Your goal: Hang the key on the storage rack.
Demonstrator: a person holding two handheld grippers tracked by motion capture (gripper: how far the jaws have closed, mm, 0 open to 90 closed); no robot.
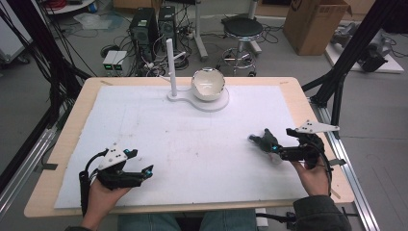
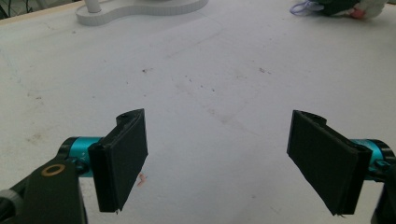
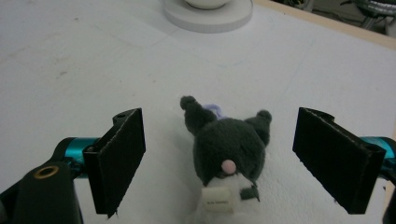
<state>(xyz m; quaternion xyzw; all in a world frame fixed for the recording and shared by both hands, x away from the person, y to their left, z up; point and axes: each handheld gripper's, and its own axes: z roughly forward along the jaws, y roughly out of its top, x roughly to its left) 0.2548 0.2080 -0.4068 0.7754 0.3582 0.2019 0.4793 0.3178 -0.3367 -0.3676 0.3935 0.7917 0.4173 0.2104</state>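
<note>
bowl (image 1: 208,83) on white stand (image 1: 211,102): contents unseen | plush toy (image 3: 227,151) nearer me than bowl, between my right hand-held gripper (image 3: 219,158) wide jaws, untouched | left hand-held gripper (image 2: 217,161) wide, bare tabletop (image 2: 210,84) ahead

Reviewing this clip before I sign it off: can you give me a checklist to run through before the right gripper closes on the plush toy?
1. Plush toy sits between the jaws of the right gripper: ok.
2. Pads clear of the toy, gap on both sides: ok, gripper open.
3. Toy centred between the pads: ok, roughly; slightly nearer the left pad in the right gripper view.
4. Toy's label and purple loop clear of the pads: ok.
5. Left gripper open, nothing between its pads, well away from the toy: ok.
6. Bowl on its white stand at the far edge, out of the way: ok.
</note>
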